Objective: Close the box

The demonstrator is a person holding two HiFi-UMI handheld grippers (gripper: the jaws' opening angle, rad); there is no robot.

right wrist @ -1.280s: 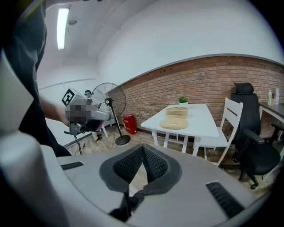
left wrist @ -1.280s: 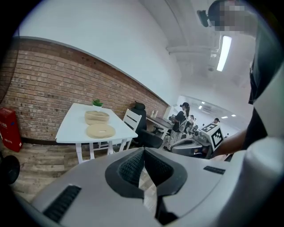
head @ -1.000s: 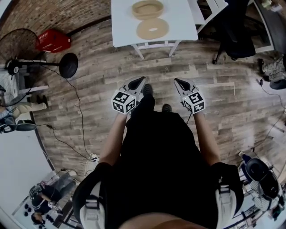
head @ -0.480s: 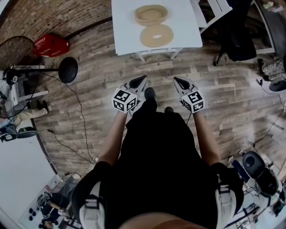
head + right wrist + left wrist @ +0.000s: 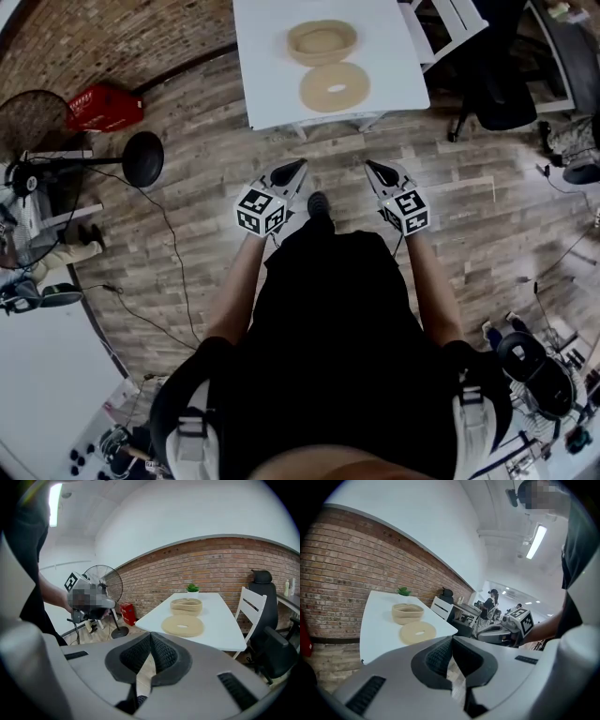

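Note:
A round tan box [image 5: 322, 41] [image 5: 407, 612] [image 5: 186, 606] stands open on the white table [image 5: 272, 75]. Its flat round lid [image 5: 334, 86] [image 5: 417, 632] [image 5: 183, 625] lies beside it, nearer the table's front edge. My left gripper [image 5: 298, 166] [image 5: 452, 641] and right gripper [image 5: 369, 167] [image 5: 151, 637] are held over the wooden floor, short of the table, both shut with nothing between the jaws. Each points toward the table.
A white chair [image 5: 441, 23] and a black office chair [image 5: 497, 75] stand right of the table. A floor fan [image 5: 33, 117], its round black base [image 5: 142, 157], a red crate [image 5: 105, 106] and a cable lie on the floor at left. Brick wall behind.
The table with box and lid has come closer and shifted slightly right in the head view as the person walks forward. Both grippers stay shut and level.

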